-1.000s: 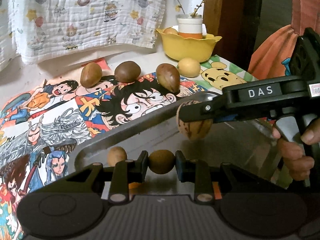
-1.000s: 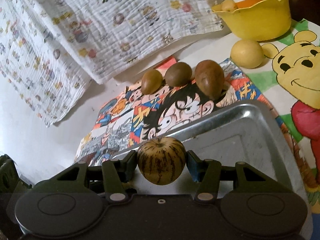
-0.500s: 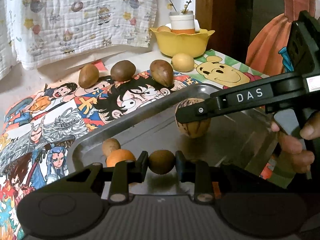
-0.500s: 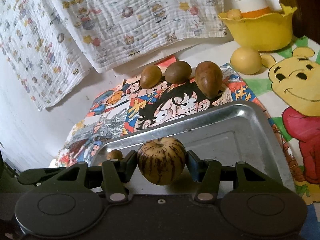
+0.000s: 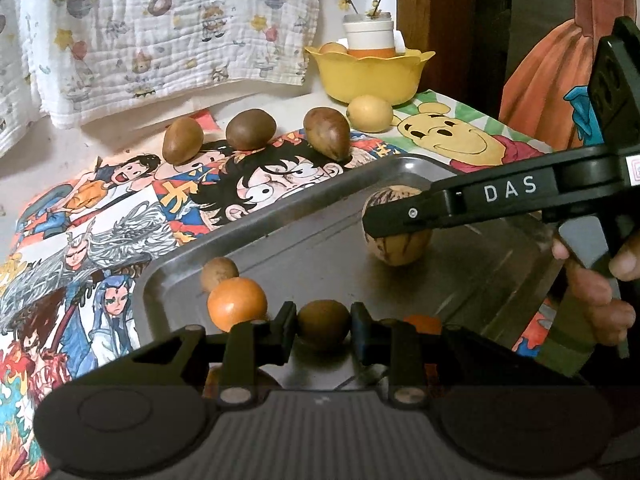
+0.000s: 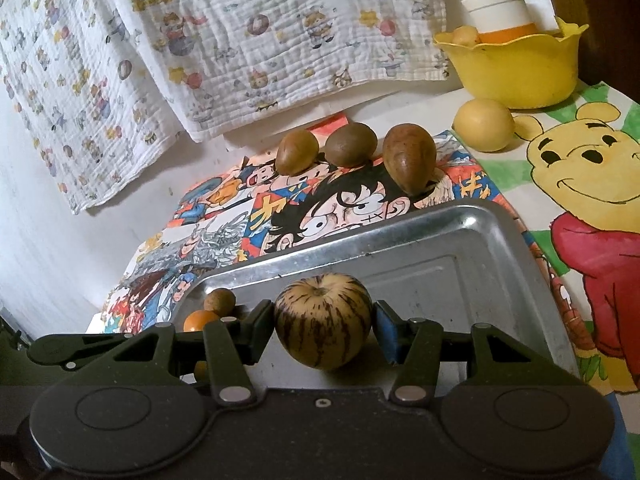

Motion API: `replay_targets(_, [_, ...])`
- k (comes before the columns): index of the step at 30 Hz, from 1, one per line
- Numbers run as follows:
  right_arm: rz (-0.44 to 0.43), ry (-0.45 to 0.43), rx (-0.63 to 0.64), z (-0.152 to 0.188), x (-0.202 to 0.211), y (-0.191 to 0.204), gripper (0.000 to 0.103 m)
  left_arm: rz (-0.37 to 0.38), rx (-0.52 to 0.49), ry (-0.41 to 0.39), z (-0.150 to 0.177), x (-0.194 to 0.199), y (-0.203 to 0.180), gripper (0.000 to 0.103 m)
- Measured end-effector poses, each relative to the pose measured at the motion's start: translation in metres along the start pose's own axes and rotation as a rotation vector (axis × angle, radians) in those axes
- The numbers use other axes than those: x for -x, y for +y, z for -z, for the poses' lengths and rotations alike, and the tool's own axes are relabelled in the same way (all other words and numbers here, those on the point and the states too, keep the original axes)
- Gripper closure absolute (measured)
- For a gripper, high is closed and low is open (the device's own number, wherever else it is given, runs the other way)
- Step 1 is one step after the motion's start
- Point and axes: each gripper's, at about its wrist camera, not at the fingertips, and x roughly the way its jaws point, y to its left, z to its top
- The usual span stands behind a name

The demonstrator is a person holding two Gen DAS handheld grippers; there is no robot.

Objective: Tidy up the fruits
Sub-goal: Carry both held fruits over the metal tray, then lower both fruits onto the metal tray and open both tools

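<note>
Over the metal tray [image 5: 400,264], the left gripper [image 5: 323,326] pinches a small brown round fruit [image 5: 323,324] between its two pads, low above the near part of the tray. Just to the left of it, an orange fruit [image 5: 237,303] lies in the tray's corner, touching a smaller brown fruit [image 5: 219,272] behind it. Further to the right, the right gripper [image 6: 324,322] clamps a striped yellow fruit [image 6: 323,320] with dark streaks, and this fruit sits at or just above the tray floor; I cannot tell if it touches. A hand [image 5: 592,296] holds the handle of that gripper at the right edge. Behind the tray, three brown oval fruits [image 6: 352,148] stand in a row on a cartoon printed cloth [image 5: 120,216]. A yellow round fruit [image 6: 484,124] lies beside a yellow bowl [image 6: 516,76], which holds a white and orange container [image 6: 498,12].
</note>
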Motion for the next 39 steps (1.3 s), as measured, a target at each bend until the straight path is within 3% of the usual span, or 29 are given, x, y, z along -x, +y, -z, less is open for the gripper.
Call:
replay_targets(13, [-0.023,-0.012,-0.02,0.004,0.005,-0.005,0.047,-0.022,0.012,-0.001,0.003,0.006,-0.007,0.07])
replay_targets(16, [-0.029,-0.013,-0.017,0.006,0.008,-0.006,0.046,-0.027,0.017,-0.007,0.004,0.011,-0.009,0.064])
replay_targets(21, [-0.039,-0.013,-0.009,0.011,0.014,-0.007,0.046,-0.058,0.021,-0.034,0.008,0.024,-0.011,0.046])
replay_targets(32, [-0.081,-0.012,0.024,0.024,0.032,-0.002,0.035,-0.103,0.131,-0.112,0.031,0.064,0.003,0.026])
replay_targets(39, [-0.107,-0.014,0.083,0.036,0.045,0.01,0.025,-0.136,0.183,-0.122,0.049,0.083,0.011,0.017])
